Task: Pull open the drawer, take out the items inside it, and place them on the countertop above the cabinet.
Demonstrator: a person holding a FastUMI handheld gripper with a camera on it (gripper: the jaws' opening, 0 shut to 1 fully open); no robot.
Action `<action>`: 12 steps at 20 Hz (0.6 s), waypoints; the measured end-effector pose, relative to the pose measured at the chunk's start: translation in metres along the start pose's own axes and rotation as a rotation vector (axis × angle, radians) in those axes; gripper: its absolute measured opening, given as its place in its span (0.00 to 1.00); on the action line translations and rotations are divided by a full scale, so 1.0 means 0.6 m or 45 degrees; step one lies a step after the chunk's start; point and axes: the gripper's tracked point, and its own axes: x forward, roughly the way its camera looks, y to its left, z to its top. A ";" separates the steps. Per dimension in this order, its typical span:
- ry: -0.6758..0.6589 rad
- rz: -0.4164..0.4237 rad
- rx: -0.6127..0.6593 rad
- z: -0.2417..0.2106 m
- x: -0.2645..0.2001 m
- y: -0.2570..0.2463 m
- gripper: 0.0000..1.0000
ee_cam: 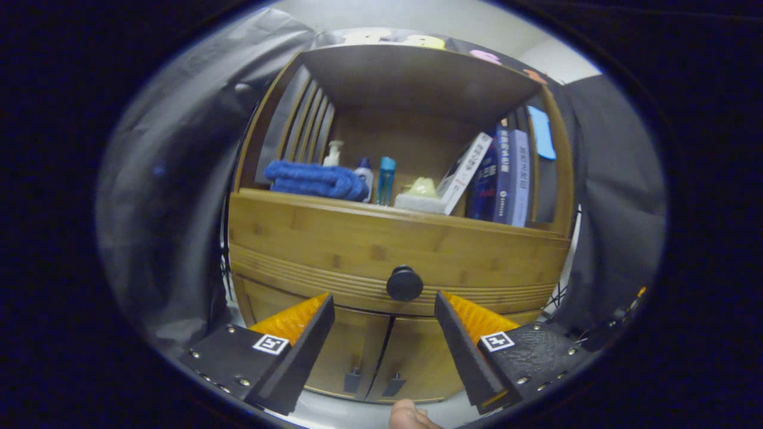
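A bamboo cabinet stands ahead of me. Its closed drawer (334, 238) spans the width, with a round black knob (405, 283) at its middle. My gripper (384, 302) is open, fingers wide apart, and the knob sits just ahead of the fingertips and slightly above the gap between them. Nothing is held. The countertop (387, 205) above the drawer is a shelf holding a folded blue towel (316, 180), small bottles (385, 180), a pale box with a yellowish item (421, 195) and leaning books (501, 179). The drawer's contents are hidden.
Two lower cabinet doors (381, 357) with small dark handles sit under the drawer, beyond the fingers. Slatted side walls and a top board enclose the shelf. Black cloth hangs on both sides. A fingertip (408, 416) of a person shows below the gripper.
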 end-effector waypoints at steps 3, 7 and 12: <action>-0.007 -0.086 -0.045 0.025 -0.058 -0.032 1.00; 0.100 -0.073 0.017 0.029 -0.133 -0.022 1.00; 0.076 -0.131 0.037 0.125 -0.211 -0.054 1.00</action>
